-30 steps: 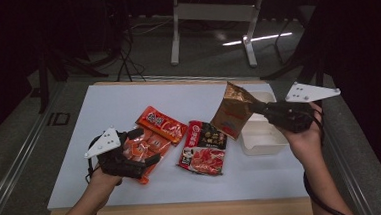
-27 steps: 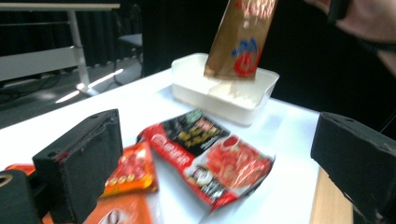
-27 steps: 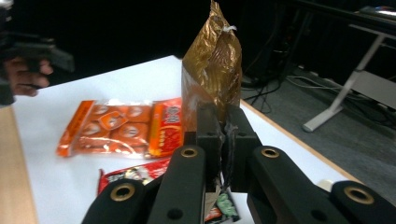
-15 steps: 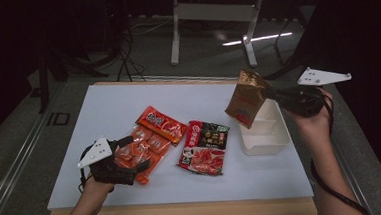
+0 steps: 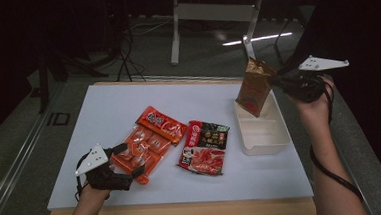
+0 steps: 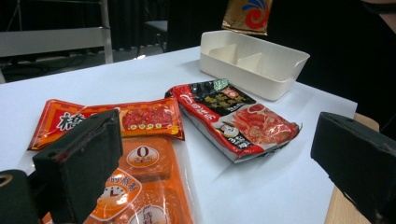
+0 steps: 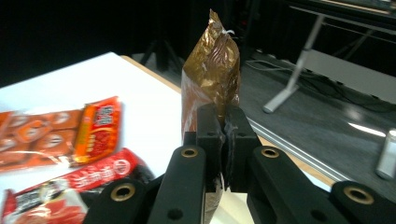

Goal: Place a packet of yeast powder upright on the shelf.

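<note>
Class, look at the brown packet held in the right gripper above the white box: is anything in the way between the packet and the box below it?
Nothing visible blocks it. The brown packet, clamped in the right gripper, hangs over the far end of the white box, whose compartments look empty. The other packets lie on the table to its left.

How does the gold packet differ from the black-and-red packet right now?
The gold packet hangs pinched in the shut right gripper above the white tray; the black-and-red packet lies flat on the table, untouched. The gold one is plain foil, the other printed with food. Both are sealed pouches.
</note>
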`<state>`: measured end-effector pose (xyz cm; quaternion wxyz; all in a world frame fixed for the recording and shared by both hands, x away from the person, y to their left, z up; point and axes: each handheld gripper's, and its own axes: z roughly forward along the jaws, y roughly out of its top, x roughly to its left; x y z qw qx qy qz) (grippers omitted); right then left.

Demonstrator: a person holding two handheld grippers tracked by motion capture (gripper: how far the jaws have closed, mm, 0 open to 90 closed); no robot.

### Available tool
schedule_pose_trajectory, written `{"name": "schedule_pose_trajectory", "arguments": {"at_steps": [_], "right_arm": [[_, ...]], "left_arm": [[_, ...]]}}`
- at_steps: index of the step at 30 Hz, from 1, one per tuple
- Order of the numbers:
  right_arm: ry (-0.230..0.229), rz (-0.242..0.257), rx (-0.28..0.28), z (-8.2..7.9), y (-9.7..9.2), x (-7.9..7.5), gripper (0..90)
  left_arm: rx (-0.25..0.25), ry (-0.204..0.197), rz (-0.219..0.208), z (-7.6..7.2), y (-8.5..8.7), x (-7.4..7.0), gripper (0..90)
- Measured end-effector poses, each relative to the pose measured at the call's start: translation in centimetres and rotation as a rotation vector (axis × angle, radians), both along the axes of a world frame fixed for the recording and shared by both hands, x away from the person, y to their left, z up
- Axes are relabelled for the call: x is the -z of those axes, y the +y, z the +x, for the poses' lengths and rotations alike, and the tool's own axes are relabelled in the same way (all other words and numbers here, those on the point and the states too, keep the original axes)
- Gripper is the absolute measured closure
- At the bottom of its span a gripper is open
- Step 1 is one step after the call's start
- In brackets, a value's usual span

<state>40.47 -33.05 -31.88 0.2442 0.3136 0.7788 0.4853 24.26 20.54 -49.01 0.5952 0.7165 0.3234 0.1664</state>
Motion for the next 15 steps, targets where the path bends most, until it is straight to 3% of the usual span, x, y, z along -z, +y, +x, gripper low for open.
{"name": "schedule_pose_trajectory", "arguments": {"at_steps": [9,10,15], "right_arm": [[0.023,0.008,0.061,3.0,-1.0,1.2,86.9],[0.037,0.0,0.076,4.0,-1.2,1.8,86.9],[0.06,-0.016,0.098,5.9,-1.3,2.8,87.0]], "left_arm": [[-0.007,0.009,-0.006,-0.4,0.2,0.3,2.4],[-0.008,0.009,-0.007,-0.4,0.3,0.3,2.3],[-0.018,0.001,-0.018,-0.6,0.6,0.2,2.3]]}}
